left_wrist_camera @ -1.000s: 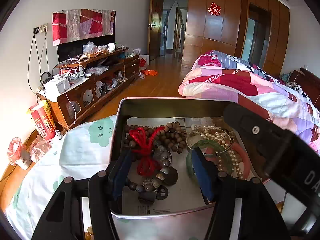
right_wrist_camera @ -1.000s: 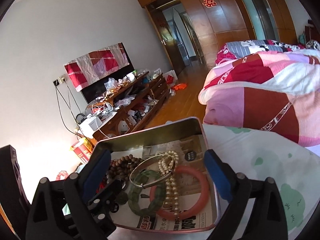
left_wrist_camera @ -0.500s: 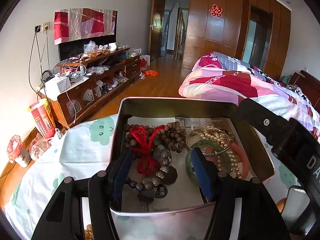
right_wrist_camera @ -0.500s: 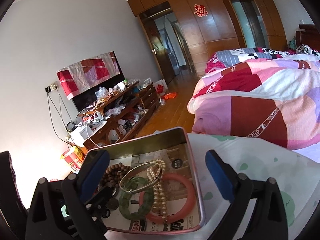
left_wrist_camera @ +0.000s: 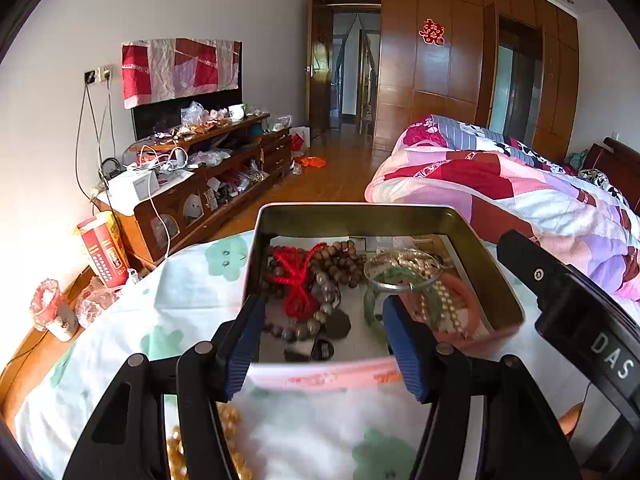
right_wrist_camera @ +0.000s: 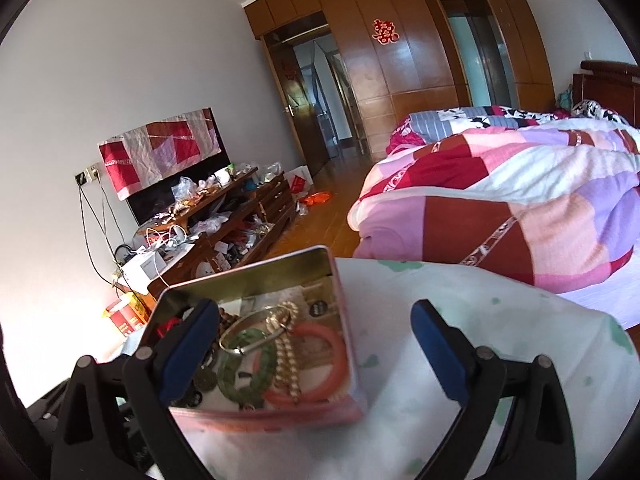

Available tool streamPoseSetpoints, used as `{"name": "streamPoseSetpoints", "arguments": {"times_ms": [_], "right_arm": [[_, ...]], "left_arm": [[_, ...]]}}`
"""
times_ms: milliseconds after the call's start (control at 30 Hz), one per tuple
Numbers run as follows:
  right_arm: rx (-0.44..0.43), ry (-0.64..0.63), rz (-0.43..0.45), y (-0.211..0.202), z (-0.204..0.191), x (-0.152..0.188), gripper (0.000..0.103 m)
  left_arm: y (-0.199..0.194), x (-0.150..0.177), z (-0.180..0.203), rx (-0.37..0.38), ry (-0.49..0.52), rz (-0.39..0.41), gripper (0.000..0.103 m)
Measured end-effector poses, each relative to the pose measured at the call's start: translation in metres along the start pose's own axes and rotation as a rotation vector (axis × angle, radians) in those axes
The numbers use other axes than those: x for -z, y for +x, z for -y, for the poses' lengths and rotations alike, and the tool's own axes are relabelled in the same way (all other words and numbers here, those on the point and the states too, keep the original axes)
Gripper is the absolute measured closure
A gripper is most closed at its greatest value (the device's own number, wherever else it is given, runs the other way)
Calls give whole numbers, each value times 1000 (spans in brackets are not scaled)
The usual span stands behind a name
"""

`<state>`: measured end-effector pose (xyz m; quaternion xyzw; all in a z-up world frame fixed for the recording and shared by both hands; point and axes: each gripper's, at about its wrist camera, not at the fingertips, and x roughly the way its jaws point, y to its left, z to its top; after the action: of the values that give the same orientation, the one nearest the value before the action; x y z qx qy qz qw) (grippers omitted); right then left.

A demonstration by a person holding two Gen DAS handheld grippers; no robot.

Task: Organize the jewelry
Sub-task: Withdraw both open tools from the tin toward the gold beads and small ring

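Observation:
An open metal tin [left_wrist_camera: 352,218] stands on a white cloth with green prints. It holds a red cord [left_wrist_camera: 298,280] on brown wooden beads [left_wrist_camera: 340,260], dark beads, a silver bangle [left_wrist_camera: 400,276], a green jade bangle [right_wrist_camera: 248,364], a pearl string [right_wrist_camera: 286,356] and a pink bangle [right_wrist_camera: 332,356]. My left gripper [left_wrist_camera: 324,338] is open and empty above the tin's near edge. My right gripper [right_wrist_camera: 314,354] is open and empty, raised above the tin's right side [right_wrist_camera: 344,320]. Its black body [left_wrist_camera: 568,304] shows in the left wrist view.
Golden beads [left_wrist_camera: 232,444] lie on the cloth under my left gripper. A bed with a patchwork quilt [left_wrist_camera: 500,184] lies to the right. A cluttered wooden cabinet [left_wrist_camera: 208,176] stands along the left wall. A red carton [left_wrist_camera: 102,252] stands on the floor at left.
Both grippers have pulled back and risen from the tin. The right gripper has shifted to the right, so the tin now sits left in its view. The jewelry has not moved.

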<state>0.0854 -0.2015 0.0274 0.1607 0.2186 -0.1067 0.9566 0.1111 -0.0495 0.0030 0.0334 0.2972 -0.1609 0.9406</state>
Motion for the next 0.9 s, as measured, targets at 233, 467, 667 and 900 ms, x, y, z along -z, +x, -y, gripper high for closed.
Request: {"name": "streamPoseSetpoints", "arguments": {"times_ms": [233, 467, 667, 900], "right_arm": [[12, -3, -32, -21, 7, 12, 4], [-20, -6, -60, -43, 5, 28, 4], [-38, -20, -73, -53, 2, 35, 4], [-57, -71, -91, -60, -9, 45, 4]], "left_arm": [[-16, 11, -3, -29, -17, -1, 41], [-35, 26, -6, -21, -58, 0, 41], [-49, 41, -12, -31, -83, -15, 41], [-75, 59, -46, 24, -200, -76, 41]]}}
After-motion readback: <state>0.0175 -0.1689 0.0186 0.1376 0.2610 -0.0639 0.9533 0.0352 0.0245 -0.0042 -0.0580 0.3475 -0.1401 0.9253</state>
